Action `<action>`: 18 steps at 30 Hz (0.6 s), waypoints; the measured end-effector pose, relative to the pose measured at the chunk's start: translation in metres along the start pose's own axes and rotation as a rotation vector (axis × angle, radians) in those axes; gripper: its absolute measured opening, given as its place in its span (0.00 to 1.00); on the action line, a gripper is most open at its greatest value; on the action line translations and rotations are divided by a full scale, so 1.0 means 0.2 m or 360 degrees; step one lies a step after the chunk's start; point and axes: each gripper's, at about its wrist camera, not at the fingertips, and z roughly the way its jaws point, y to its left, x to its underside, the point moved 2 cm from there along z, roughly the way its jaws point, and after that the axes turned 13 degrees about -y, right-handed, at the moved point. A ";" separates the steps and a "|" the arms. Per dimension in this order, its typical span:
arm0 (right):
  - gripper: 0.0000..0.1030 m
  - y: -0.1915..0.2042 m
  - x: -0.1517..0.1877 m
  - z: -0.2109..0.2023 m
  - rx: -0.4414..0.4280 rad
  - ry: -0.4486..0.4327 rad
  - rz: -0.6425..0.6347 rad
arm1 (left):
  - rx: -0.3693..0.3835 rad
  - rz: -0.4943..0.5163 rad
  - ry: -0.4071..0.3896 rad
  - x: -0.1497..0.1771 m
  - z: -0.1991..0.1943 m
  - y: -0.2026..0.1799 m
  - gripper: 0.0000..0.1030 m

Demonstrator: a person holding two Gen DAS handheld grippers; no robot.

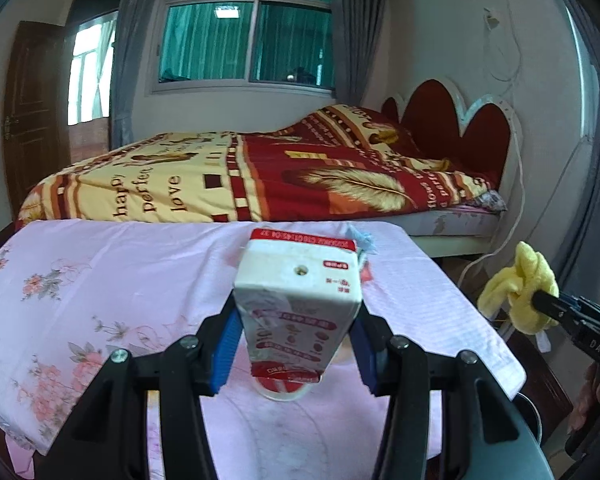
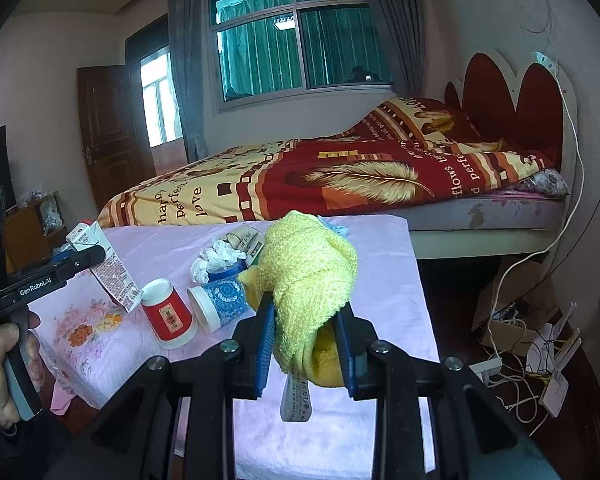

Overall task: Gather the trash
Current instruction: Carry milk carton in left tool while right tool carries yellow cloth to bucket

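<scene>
Currently the left gripper (image 1: 296, 344) clamps a white-and-red milk carton (image 1: 298, 300), held tilted above the pink-covered table (image 1: 100, 280). The right gripper (image 2: 306, 344) pinches a yellow towel (image 2: 308, 276) over the same table, angled slightly downward. A hand (image 2: 4, 368) grips the left handle. Red cup (image 2: 170, 314), blue cup (image 2: 220, 302) and crumpled tissue (image 2: 218, 262) lie on the cloth.

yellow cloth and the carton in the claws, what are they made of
Yellow cloth: looks like fluffy terry or microfibre fabric, going by its nubby looped surface and soft folds. Carton: seems coated paperboard, with printed faces, creased edges and a slight sheen.
</scene>
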 end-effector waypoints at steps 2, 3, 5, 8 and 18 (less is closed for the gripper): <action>0.29 -0.02 0.01 -0.03 0.0014 0.0001 0.0004 | 0.0030 0.0010 0.0011 0.01 0.00 -0.05 0.50; 0.29 -0.03 0.01 -0.03 0.0021 0.0001 0.0007 | 0.0046 0.0012 0.0019 0.02 0.00 -0.07 0.50; 0.29 -0.05 0.02 -0.06 0.0039 0.0003 0.0014 | 0.0080 0.0022 0.0036 0.04 0.01 -0.13 0.50; 0.29 -0.09 0.05 -0.09 0.0073 0.0013 0.0020 | 0.0131 0.0031 0.0055 0.06 0.02 -0.20 0.50; 0.29 -0.28 0.13 -0.25 0.0218 0.0042 0.0058 | 0.0323 0.0073 0.0110 0.13 0.05 -0.50 0.50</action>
